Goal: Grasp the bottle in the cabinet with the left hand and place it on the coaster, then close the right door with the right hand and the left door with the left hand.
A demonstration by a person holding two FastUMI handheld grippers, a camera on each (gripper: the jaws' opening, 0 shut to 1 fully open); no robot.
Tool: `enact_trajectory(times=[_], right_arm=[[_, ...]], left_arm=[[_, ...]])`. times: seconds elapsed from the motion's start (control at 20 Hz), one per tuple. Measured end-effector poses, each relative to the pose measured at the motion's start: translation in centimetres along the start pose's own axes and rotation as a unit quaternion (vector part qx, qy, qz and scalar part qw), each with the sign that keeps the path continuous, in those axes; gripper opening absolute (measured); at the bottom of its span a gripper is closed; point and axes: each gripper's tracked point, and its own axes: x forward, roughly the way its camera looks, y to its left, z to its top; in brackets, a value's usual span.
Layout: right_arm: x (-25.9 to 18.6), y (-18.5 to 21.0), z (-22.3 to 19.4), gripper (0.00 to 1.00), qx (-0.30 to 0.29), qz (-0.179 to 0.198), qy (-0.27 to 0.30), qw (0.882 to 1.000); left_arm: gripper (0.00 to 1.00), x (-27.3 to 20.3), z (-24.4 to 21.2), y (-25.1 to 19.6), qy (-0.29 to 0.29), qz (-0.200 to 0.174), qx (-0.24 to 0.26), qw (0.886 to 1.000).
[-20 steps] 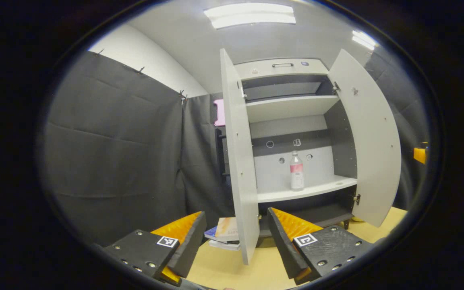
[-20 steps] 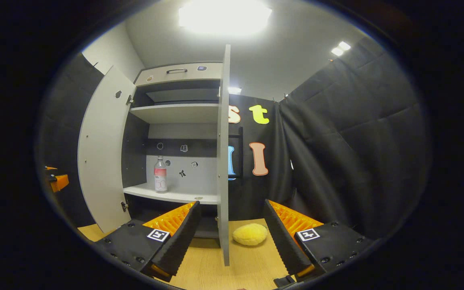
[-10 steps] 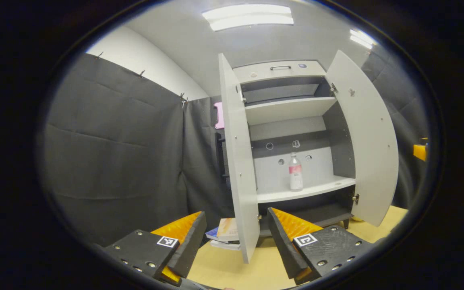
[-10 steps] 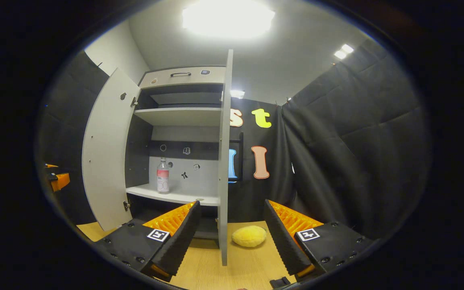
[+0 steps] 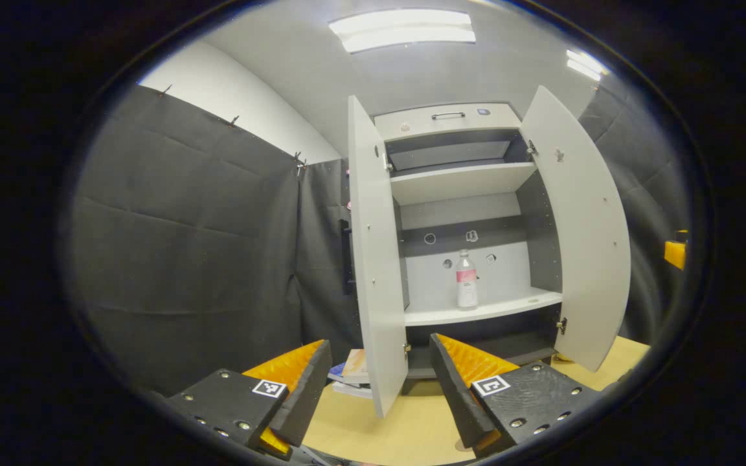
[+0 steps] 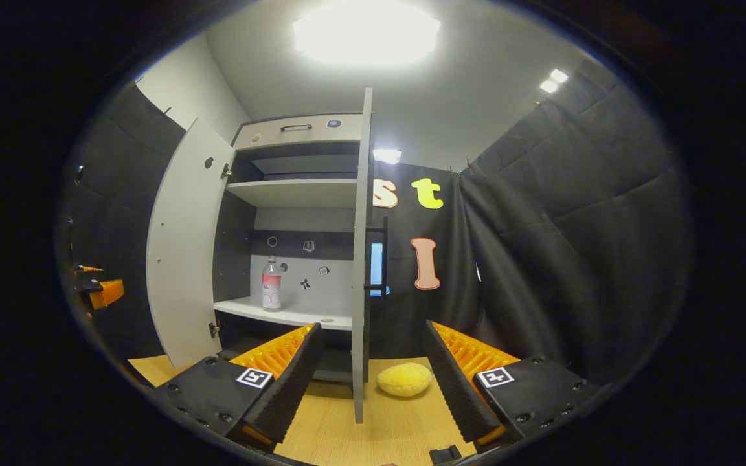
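Nearest the lens in the left gripper view, the left gripper [image 5: 379, 388] has its jaws spread wide with nothing between them, held over a wooden table [image 5: 412, 430]. Just past its fingers, a small stack of books [image 5: 349, 375] lies on the table, mostly hidden behind the edge of the left door [image 5: 374, 259]; how many books there are cannot be made out. A round mark at the table's near edge [image 5: 462, 445] is cut off, and whether it is the coaster cannot be told.

Likewise in the right gripper view, the right gripper [image 6: 370, 382] is wide open and empty above the table. One yellow sponge [image 6: 403, 379] lies just beyond, beside the right door [image 6: 361, 259], which is seen edge-on.

Farther back stands one cabinet [image 5: 457, 123] with two doors, both swung open. One bottle [image 5: 466, 283] stands upright on its lower shelf [image 5: 483, 309], well apart from both grippers; a second shelf sits above it. Small stickers on the back panel are too small to identify.
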Motion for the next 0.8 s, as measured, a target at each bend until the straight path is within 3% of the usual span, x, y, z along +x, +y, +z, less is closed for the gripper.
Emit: enact_trajectory(times=[0.05, 0.1, 0.25, 0.3, 0.35, 0.4, 0.45, 0.6, 0.65, 0.7, 0.8], right_arm=[[-0.3, 0.0, -0.2, 0.99, 0.001, 0.004, 0.002, 1.000], [-0.6, 0.0, -0.6, 0.99, 0.003, 0.009, 0.003, 1.000], [-1.5, 0.2, -1.1, 0.99, 0.009, 0.016, 0.010, 1.000], [-1.7, 0.0, -1.2, 0.99, 0.009, 0.015, 0.009, 1.000], [-1.8, -0.1, -1.3, 0.99, 0.007, 0.014, 0.011, 1.000], [-2.0, -0.1, -1.7, 0.99, 0.005, 0.013, 0.014, 1.000], [-2.1, -0.3, -1.9, 0.99, 0.004, 0.011, 0.017, 1.000], [-1.9, -1.2, -2.4, 0.98, 0.004, -0.010, 0.021, 1.000], [-1.8, -1.4, -2.5, 0.98, 0.007, -0.018, 0.023, 1.000], [-1.6, -1.6, -2.7, 0.99, 0.008, -0.025, 0.023, 0.999], [-0.9, -2.0, -3.0, 0.99, 0.004, -0.040, 0.027, 0.999]], left_arm=[[0.88, -0.1, 0.2, -0.7, -0.001, -0.002, 0.002, 1.000], [0.95, 0.0, 0.6, -1.5, -0.005, -0.008, 0.003, 1.000], [0.96, 1.3, 1.4, -4.4, -0.012, -0.036, -0.004, 0.999], [0.88, 2.0, 1.5, -5.2, -0.011, -0.044, -0.007, 0.999], [0.88, 2.8, 1.7, -5.9, -0.011, -0.050, -0.008, 0.999], [0.95, 3.6, 1.9, -6.6, -0.012, -0.056, -0.008, 0.998], [0.88, 4.5, 2.1, -7.5, -0.013, -0.064, -0.006, 0.998], [0.88, 7.6, 3.0, -10.0, -0.027, -0.088, 0.001, 0.996], [0.95, 8.8, 3.0, -10.9, -0.029, -0.095, 0.001, 0.995], [0.88, 10.2, 3.1, -11.8, -0.028, -0.103, -0.002, 0.994], [0.88, 12.9, 2.7, -13.4, -0.025, -0.117, -0.012, 0.993]])
